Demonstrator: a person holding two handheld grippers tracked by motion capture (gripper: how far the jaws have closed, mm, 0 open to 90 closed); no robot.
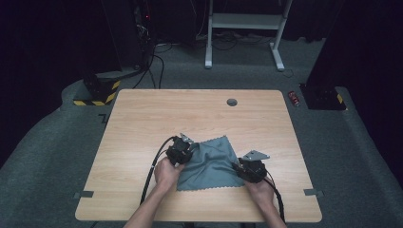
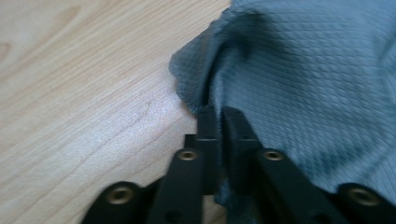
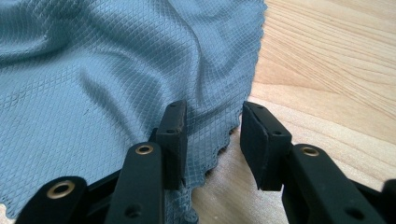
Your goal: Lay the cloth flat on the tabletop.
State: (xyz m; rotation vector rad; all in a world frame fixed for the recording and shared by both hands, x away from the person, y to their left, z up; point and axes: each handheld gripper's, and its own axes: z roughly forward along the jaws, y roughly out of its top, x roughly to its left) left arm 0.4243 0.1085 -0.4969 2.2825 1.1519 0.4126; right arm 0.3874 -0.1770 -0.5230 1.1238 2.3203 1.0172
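Cloth [image 1: 212,163]: grey-blue, rumpled, on the wooden counter [image 1: 142,118] near its front edge, between both tools. Left tool [image 2: 218,122] pinched tight on a raised fold at the cloth's left edge. Right tool [image 3: 211,135] jaws apart, straddling the scalloped right edge, one jaw over fabric, the other over bare wood.
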